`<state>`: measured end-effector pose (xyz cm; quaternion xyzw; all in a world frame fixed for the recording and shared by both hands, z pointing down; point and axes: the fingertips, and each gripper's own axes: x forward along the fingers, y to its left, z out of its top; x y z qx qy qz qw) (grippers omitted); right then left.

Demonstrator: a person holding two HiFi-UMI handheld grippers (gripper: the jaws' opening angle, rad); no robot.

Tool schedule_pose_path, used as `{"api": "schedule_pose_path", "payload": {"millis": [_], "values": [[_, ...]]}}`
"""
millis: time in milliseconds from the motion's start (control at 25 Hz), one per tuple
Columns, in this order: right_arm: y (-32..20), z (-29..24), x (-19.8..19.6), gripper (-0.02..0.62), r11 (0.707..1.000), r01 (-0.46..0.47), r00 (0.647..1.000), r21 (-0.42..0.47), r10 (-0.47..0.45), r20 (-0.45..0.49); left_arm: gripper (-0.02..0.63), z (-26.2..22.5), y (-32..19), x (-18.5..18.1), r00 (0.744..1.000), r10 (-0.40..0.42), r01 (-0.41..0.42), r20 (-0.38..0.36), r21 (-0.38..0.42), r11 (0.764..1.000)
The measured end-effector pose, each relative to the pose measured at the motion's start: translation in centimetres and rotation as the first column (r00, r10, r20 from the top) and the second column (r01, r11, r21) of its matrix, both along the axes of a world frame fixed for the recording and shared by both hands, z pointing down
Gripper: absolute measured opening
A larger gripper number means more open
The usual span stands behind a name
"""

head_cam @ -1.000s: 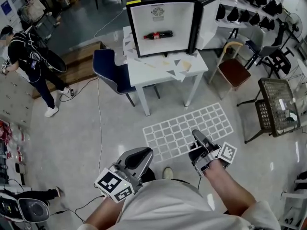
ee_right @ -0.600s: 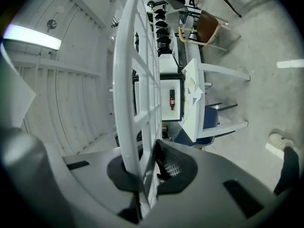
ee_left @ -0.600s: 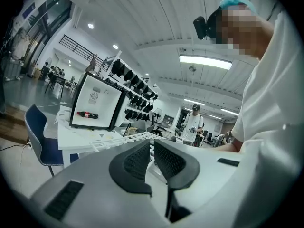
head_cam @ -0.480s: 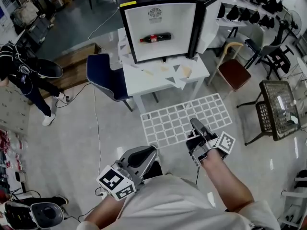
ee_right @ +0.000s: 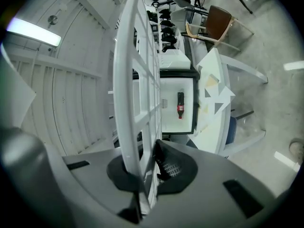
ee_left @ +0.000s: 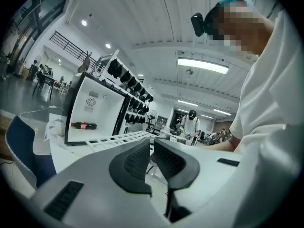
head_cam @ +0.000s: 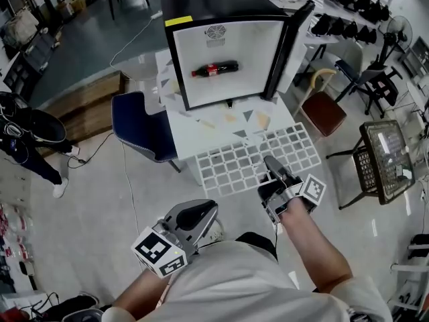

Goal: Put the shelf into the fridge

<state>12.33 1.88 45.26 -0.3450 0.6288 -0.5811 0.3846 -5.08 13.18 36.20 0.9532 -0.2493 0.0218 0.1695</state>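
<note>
The open black mini fridge (head_cam: 224,56) stands on a white table (head_cam: 201,136), its white inside holding one cola bottle (head_cam: 214,68) lying flat. The white grid shelf (head_cam: 251,159) is held level in front of the table, its far edge over the table's front. My right gripper (head_cam: 271,166) is shut on the shelf's near edge; in the right gripper view the shelf (ee_right: 135,80) stands edge-on between the pads, fridge (ee_right: 176,87) beyond. My left gripper (head_cam: 196,217), low and left of the shelf, is shut with nothing in it (ee_left: 152,144).
A blue chair (head_cam: 141,123) stands left of the table and a brown-seated chair (head_cam: 324,104) right of it. A black mesh chair (head_cam: 387,154) is at far right. A person (head_cam: 27,133) stands at far left near a wooden platform (head_cam: 74,106). Paper scraps (head_cam: 234,121) lie on the table.
Both grippers and the shelf have moved forward toward the fridge. The shelf's far edge, over the floor before, now reaches over the table's front edge.
</note>
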Motion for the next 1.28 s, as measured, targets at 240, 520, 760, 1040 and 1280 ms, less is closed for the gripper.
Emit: {"api": "schedule_pose_path", "payload": {"millis": [240,520,760,1040,1280], "values": [[-5.3,-0.2,-1.0,0.029,1.000,-0.009,1.000,-0.001,0.009,0.011,0.037,0.2,-3.6,-1.3,1.000,-0.017,0.017,0.002,-0.017,1.000],[-11.8,-0.3,-0.4,0.029,1.000,-0.014,1.000,0.016,0.013,0.021,0.037,0.7,-8.4,-1.3,0.998,-0.056,0.056,0.001,-0.019,0.998],[-17.6,-1.1,0.0,0.029,0.999,0.015,1.000,0.029,-0.016,0.020,0.037,0.0,-13.1,-0.1,0.994,-0.111,0.111,0.015,-0.009,0.994],[-22.9,-1.7,-0.1,0.029,0.998,0.049,0.999,0.048,-0.050,0.019,0.037,-0.7,-18.0,1.2,0.987,-0.155,0.156,0.035,-0.005,0.988],[-25.7,-1.2,-0.4,0.029,0.997,0.061,0.998,0.042,-0.062,0.031,0.037,-0.8,-20.3,1.5,0.982,-0.180,0.180,0.055,-0.011,0.984]]}}
